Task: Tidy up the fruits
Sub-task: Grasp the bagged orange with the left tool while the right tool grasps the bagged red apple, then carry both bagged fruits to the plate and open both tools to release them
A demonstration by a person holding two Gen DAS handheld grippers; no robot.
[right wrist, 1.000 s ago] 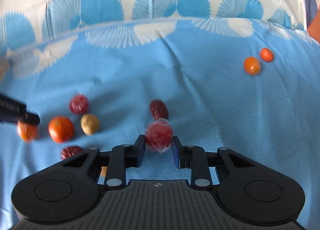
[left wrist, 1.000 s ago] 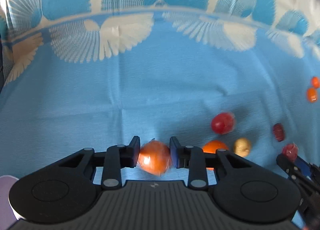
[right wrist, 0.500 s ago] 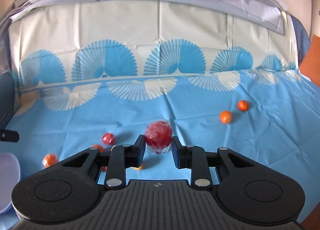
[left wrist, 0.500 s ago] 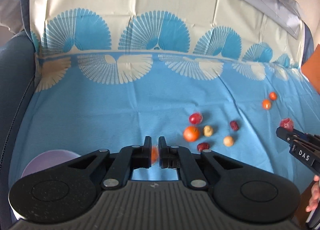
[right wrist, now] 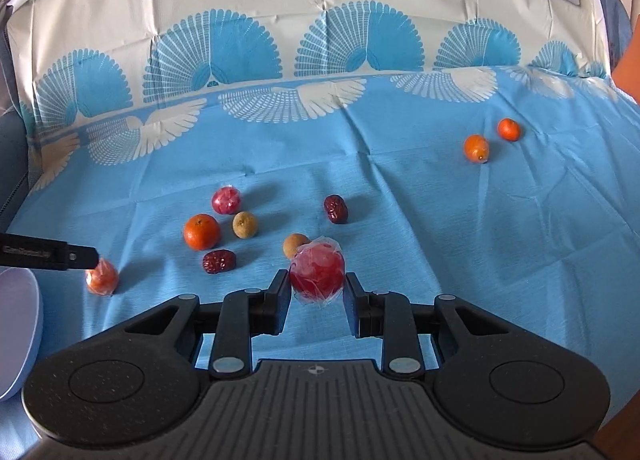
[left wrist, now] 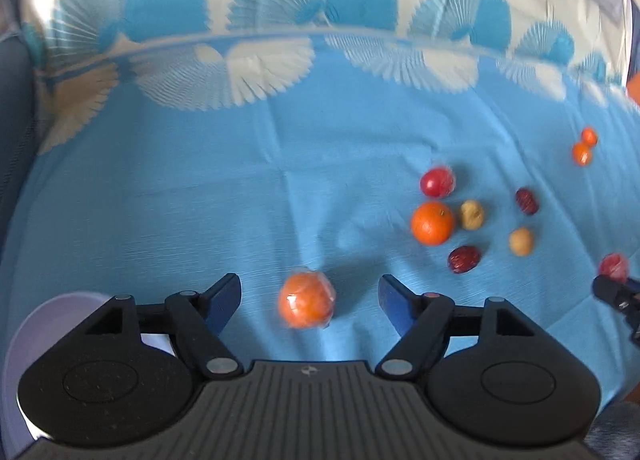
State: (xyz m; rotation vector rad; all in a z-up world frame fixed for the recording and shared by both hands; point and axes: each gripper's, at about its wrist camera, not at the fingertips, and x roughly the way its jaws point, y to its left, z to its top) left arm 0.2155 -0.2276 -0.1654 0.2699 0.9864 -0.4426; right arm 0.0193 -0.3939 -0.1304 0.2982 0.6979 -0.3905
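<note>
My left gripper point(left wrist: 309, 284) has its jaws opening wide. A wrapped orange point(left wrist: 306, 300) lies loose between its blue fingers point(left wrist: 226, 298), touched by neither pad. The right wrist view shows that orange point(right wrist: 103, 278) on the blue cloth under a left finger point(right wrist: 48, 256). My right gripper point(right wrist: 317, 284) is shut on a wrapped red fruit point(right wrist: 317, 270), held above the cloth. A bare orange point(left wrist: 432, 223), another wrapped red fruit point(left wrist: 437, 181), two longans point(left wrist: 472, 214) and two red dates point(left wrist: 464, 259) lie in a cluster to the right.
A lilac plate point(left wrist: 52, 312) sits at the lower left, behind the left gripper's body; its rim point(right wrist: 20, 320) shows at the left edge of the right wrist view. Two small oranges point(right wrist: 476, 148) lie far right. The patterned cloth point(right wrist: 440, 220) covers the whole surface.
The left gripper's jaws have spread apart and let go of the wrapped orange, which now sits free between them. The right gripper still holds the red fruit, lifted off the cloth.
</note>
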